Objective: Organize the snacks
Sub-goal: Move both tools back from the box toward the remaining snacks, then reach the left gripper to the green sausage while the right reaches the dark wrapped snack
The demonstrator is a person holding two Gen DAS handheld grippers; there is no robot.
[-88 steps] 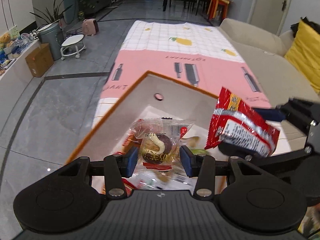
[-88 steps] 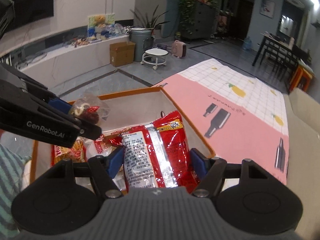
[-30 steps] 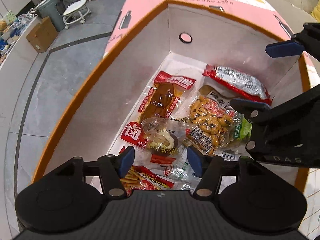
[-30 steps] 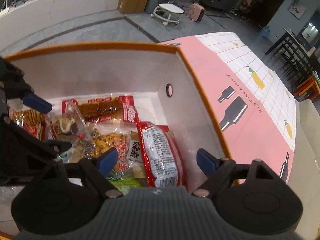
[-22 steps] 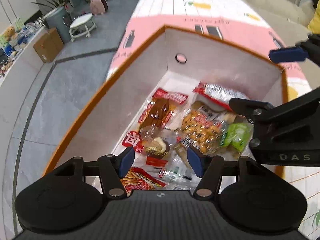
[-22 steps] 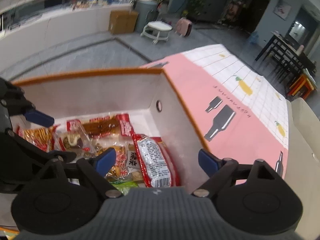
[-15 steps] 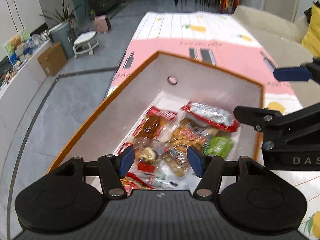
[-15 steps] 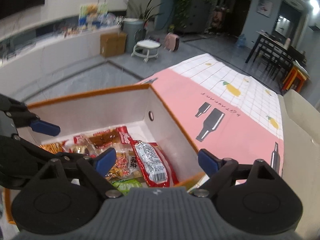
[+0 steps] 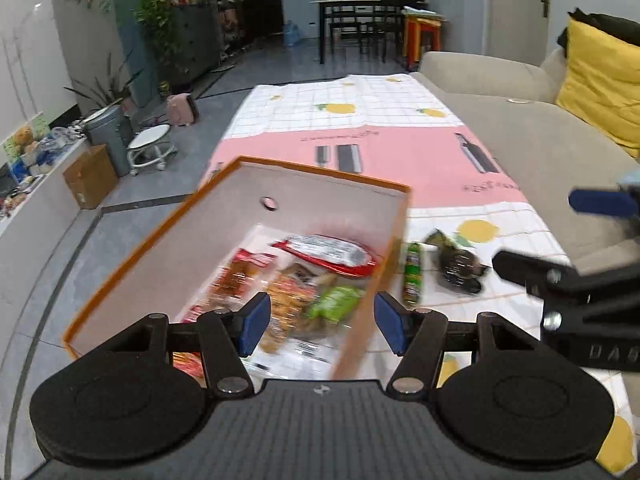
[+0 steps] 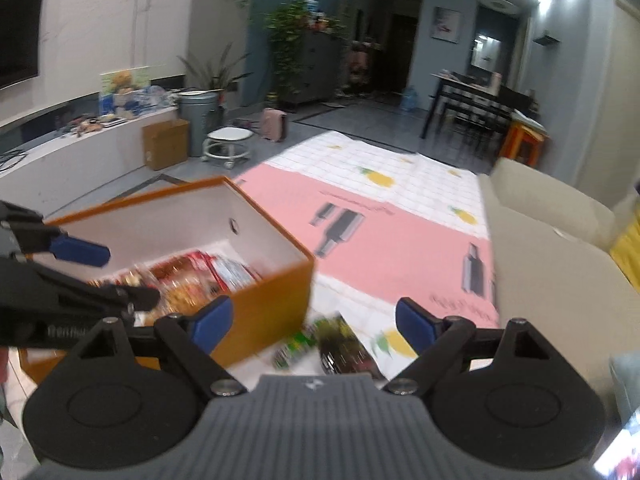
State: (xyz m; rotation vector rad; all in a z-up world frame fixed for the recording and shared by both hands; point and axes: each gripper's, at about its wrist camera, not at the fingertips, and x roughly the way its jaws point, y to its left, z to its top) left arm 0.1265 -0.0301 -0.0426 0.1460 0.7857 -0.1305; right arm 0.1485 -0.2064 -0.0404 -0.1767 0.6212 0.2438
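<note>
The orange box [image 9: 132, 256], white inside, stands on the worktop [image 9: 400, 156] along its left edge, on a cloth of pink and white checks printed with lemons and bottles. Snack packets lie heaped on its floor: a long red packet [image 9: 328, 254] toward the far wall, a green packet [image 9: 332, 300] by the right wall, and orange and red ones beside them, all blurred. Just outside the box's right wall, on the white part of the cloth, lie a slim green packet [image 9: 412, 276] and beside it a dark packet [image 9: 456, 266]; the right wrist view shows the same two, the green one [image 10: 296, 346] next to the dark one [image 10: 344, 346], close to the box's near corner.

The left tongs [image 9: 322, 322] hang over the box's near right corner with jaws wide apart and nothing between them. The right tongs [image 10: 310, 322] hang over the two loose packets, jaws spread wide too, gripping nothing. A beige sofa [image 9: 520, 128] runs along the worktop's right edge.
</note>
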